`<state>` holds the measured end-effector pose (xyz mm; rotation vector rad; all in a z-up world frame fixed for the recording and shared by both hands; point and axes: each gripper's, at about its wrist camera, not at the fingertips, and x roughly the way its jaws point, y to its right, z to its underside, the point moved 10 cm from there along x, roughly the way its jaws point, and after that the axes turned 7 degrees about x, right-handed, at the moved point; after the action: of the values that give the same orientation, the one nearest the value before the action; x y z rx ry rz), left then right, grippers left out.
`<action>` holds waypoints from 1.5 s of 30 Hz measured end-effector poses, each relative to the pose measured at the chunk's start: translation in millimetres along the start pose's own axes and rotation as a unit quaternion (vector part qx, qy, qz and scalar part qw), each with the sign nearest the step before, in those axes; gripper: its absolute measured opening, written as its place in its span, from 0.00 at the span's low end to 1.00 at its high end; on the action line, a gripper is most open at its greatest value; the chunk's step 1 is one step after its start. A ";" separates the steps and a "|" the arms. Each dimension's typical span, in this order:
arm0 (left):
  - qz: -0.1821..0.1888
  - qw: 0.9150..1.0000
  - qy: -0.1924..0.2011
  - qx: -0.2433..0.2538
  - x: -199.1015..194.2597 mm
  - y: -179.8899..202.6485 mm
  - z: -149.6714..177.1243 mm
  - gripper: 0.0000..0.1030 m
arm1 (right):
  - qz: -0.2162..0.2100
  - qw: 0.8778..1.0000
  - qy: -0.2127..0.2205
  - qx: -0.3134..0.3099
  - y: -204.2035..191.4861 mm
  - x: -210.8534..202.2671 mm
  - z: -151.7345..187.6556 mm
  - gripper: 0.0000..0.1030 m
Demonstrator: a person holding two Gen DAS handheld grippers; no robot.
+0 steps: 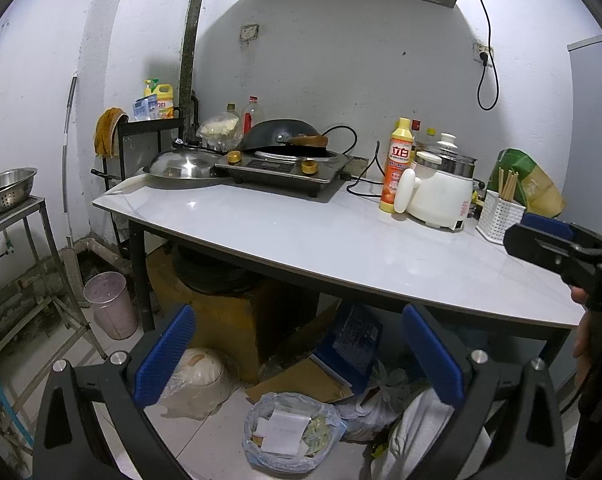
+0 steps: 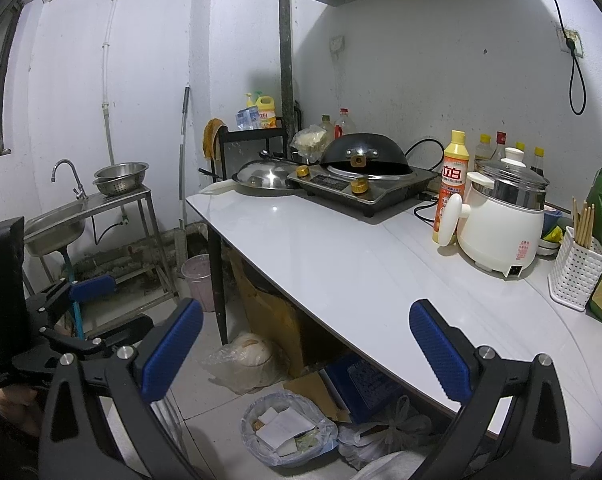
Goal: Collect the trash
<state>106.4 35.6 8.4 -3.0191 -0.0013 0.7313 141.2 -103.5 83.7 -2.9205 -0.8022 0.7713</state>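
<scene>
Hovering wide open and empty, left gripper (image 1: 299,354) and right gripper (image 2: 307,346), above the bag-lined trash bin (image 1: 291,432), likely readying to grasp its bag.

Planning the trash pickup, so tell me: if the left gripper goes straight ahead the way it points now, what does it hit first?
Probably the front edge of the white table. The open left gripper aims there, with the lined trash bin lower down; depth is unclear.

You've got a white glossy table (image 2: 325,256) holding a black induction cooktop (image 2: 365,188), yellow detergent bottle (image 2: 449,188), white electric cooker (image 2: 501,232) and white chopstick basket (image 2: 577,272).
</scene>
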 end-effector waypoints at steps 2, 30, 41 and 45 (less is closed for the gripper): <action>0.000 1.000 0.000 0.000 -0.3 0.5 -0.2 1.00 | 0.000 1.000 0.000 0.000 0.2 0.0 0.0 0.99; 0.006 1.000 0.003 0.006 -2.9 4.6 -5.3 1.00 | 0.003 1.000 0.001 0.000 5.8 -1.3 0.0 0.99; 0.008 1.000 0.003 0.006 -3.1 3.8 -4.8 1.00 | 0.005 1.000 -0.001 0.002 7.6 -2.5 1.3 0.99; 0.008 1.000 0.004 0.006 -2.8 4.6 -5.8 1.00 | 0.006 1.000 -0.001 0.002 7.6 -2.2 1.7 0.99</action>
<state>106.6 30.8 14.6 -3.0144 0.0263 0.7166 142.4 -111.3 82.1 -2.9238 -0.7814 0.7768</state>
